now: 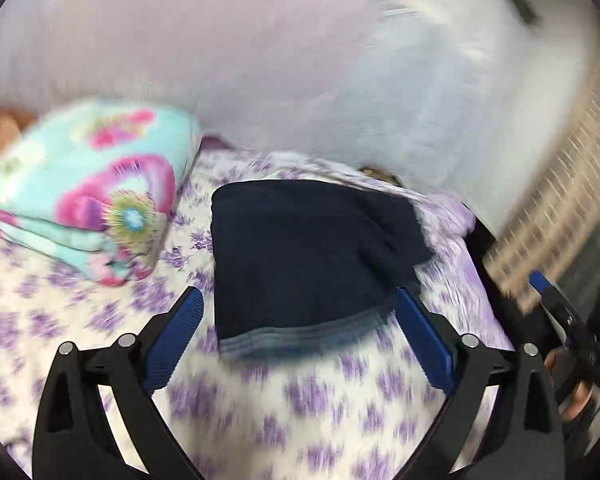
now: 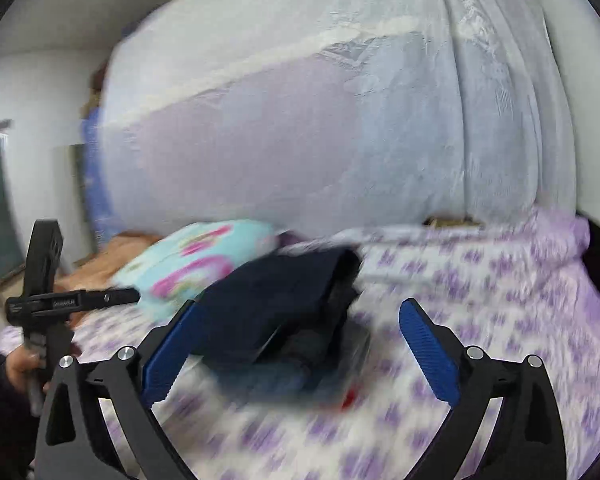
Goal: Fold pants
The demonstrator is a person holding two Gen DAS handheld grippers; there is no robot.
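Note:
Dark navy pants [image 1: 300,256] lie folded into a compact stack on the purple-flowered bedsheet [image 1: 300,408], with a lighter blue hem toward me. My left gripper [image 1: 300,296] is open and empty, its blue pads on either side of the near edge of the stack, slightly above it. In the right wrist view the same folded pants [image 2: 276,308] lie a little left of centre. My right gripper [image 2: 300,312] is open and empty, its left pad close to the stack's left edge. Both views are motion-blurred.
A folded turquoise blanket with pink flowers [image 1: 88,188] lies left of the pants, also shown in the right wrist view [image 2: 196,260]. A pale mosquito net [image 1: 300,60] hangs behind the bed. The bed's right edge [image 1: 476,240] drops off near a woven brown surface [image 1: 560,200].

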